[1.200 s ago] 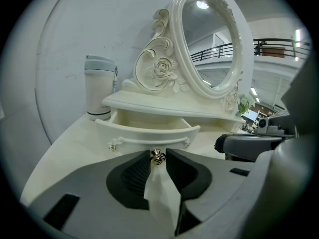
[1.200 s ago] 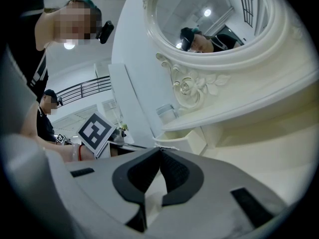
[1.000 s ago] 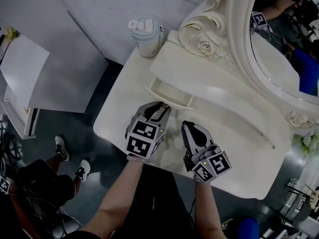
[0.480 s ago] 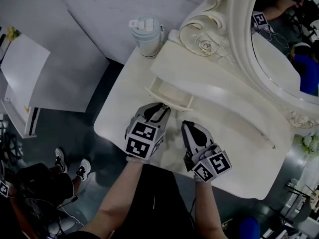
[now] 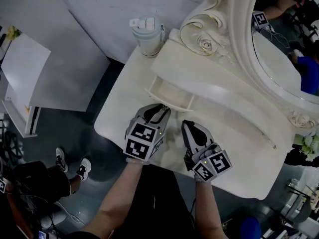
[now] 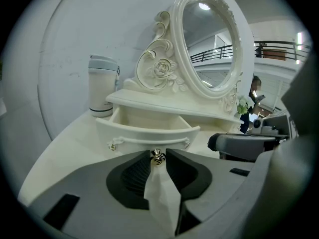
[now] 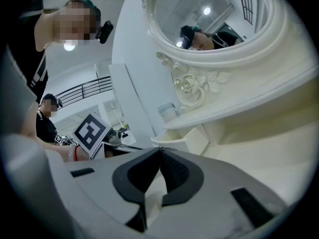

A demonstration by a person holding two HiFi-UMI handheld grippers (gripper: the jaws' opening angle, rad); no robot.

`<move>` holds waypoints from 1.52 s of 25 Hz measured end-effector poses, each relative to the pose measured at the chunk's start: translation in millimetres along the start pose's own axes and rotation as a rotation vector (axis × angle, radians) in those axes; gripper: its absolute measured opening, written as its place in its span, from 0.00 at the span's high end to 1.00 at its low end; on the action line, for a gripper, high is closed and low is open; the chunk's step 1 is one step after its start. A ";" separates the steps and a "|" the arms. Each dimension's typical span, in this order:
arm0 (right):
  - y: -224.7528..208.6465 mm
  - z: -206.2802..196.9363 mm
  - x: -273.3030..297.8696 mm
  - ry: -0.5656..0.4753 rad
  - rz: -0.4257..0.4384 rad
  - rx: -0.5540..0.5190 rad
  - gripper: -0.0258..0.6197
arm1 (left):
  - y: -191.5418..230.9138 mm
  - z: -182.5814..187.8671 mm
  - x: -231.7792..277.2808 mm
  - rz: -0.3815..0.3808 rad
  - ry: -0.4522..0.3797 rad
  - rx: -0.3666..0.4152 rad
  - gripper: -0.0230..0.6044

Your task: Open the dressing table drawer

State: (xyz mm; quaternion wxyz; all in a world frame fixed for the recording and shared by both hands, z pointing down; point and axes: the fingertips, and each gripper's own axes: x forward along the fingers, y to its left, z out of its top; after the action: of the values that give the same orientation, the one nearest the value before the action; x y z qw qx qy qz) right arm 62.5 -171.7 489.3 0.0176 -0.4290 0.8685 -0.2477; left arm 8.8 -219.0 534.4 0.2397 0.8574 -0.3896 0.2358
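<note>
Over on the far left there's someone's sneakers [image 5: 62, 159] on the dark floor, well clear of the table. Then the white dressing table [image 5: 124, 108], with a pale lidded tumbler [image 5: 147, 35] standing upright at its back left corner, just beside the carved scrollwork.

The drawer [image 5: 174, 101] sits under the little shelf [image 5: 209, 78], towards the left side of the table. It's pulled out, so you can look straight down into it, and nothing shows inside. The left gripper [image 5: 160, 108] is right at the middle of the drawer front, angled down a bit. From its own camera the jaws are pinched in on the small shiny knob [image 6: 157, 157] hanging off that front, with only the knob's width between the tips.

Just to the right of it is the right gripper [image 5: 186, 126], over the tabletop near the front edge and apart from the drawer. Can't tell if it's touching the surface. Its jaws are closed tip to tip with nothing in them.

Far right is the big oval mirror [image 5: 284, 49] in its ornate frame, roses and all.
</note>
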 end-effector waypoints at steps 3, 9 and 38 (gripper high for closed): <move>1.0 -2.3 0.2 0.004 0.002 0.001 0.95 | -0.5 -1.1 -0.6 -0.002 0.001 0.000 0.80; 2.0 -1.4 0.1 0.002 0.010 0.003 0.95 | -0.5 -1.3 -1.3 -0.005 -0.012 -0.002 0.80; 20.0 50.3 -15.9 -0.019 -0.008 -0.101 0.96 | 2.5 32.7 -53.8 -0.057 -0.203 -0.080 0.96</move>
State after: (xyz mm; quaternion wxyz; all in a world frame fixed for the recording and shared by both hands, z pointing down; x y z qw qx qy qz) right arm 70.0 -170.5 433.4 0.0029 -0.4351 0.8780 -0.1995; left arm -17.6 -210.1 477.8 0.2398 0.8774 -0.3963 0.1250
